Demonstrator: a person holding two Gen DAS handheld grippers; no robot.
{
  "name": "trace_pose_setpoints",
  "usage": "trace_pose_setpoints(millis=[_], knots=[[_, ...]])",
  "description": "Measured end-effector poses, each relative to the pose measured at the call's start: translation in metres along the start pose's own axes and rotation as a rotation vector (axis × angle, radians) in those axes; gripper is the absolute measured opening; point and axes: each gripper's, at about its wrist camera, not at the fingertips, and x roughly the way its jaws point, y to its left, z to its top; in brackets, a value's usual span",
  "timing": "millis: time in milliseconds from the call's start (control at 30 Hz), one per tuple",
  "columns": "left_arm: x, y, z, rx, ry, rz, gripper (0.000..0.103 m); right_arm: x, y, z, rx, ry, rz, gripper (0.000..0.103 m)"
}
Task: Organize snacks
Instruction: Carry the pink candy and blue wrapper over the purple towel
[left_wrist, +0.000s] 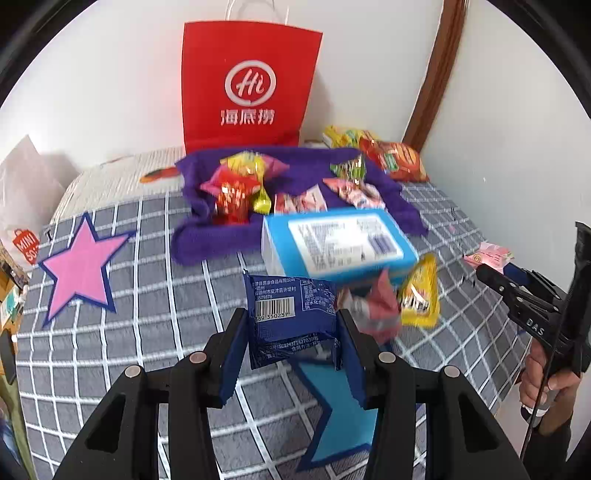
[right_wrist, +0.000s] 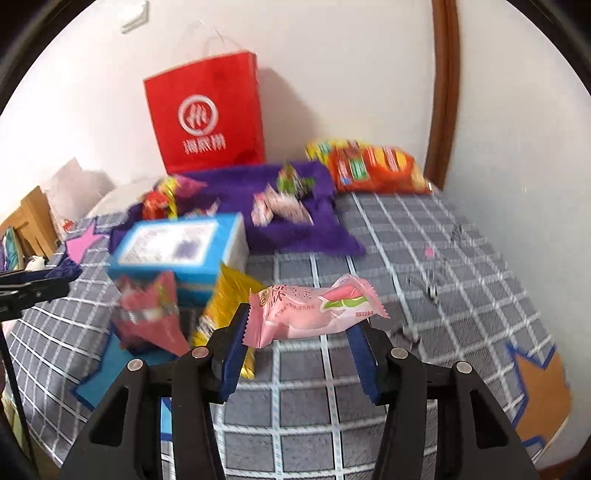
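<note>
Nearest my left camera, the left tool (left_wrist: 293, 325) has its blue pads clamped on a dark blue packet (left_wrist: 291, 317), held clear above the checked bedspread (left_wrist: 110, 354). On my right camera, the right tool (right_wrist: 297, 332) grips a pink packet (right_wrist: 314, 310) by its ends, also lifted off the bed. Both tools are narrowed on their loads, so I read the step in hand as carrying: two snacks picked and raised, not yet placed. Ahead of both sit a blue box (left_wrist: 332, 243), a yellow packet (left_wrist: 421, 291) and a red packet (left_wrist: 373, 310) close together, blurred, so I can't say whether they touch. Beyond them a purple cloth (left_wrist: 295, 173) carries more loose sweets, and a red bag (left_wrist: 247, 88) stands against the wall behind it. An orange packet (right_wrist: 376, 166) lies in the far corner. The right tool also shows at the edge of my left view, with a hand (left_wrist: 546, 376) on its grip. Next, I judge, each packet needs taking to its like: probably the pink one to the pink sweets on the cloth. I'd release low, so nothing scatters.
</note>
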Motion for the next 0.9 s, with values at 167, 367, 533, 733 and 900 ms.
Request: trace_pose_setpoints(millis=[167,367,533,733,900], knots=[[-0.009,0.001,0.030,-0.007,-0.040,0.005,0.045,-0.008,0.012,0.037,-0.043,-0.037,-0.012,0.051],[-0.014,0.003,0.067,-0.013,-0.088,0.019,0.045,-0.005,0.012,0.084,-0.028,-0.063,0.000,0.051],[-0.007,-0.001,0.094,-0.002,-0.123,0.042,0.045,0.010,0.017,0.126,-0.025,-0.079,0.019,0.051],[0.008,-0.005,0.117,0.027,-0.134,0.084,0.045,0.032,0.028,0.159,-0.054,-0.074,0.048,0.051],[0.026,-0.002,0.141,0.013,-0.127,0.079,0.045,0.052,0.033,0.175,-0.055,-0.068,0.061,0.051]])
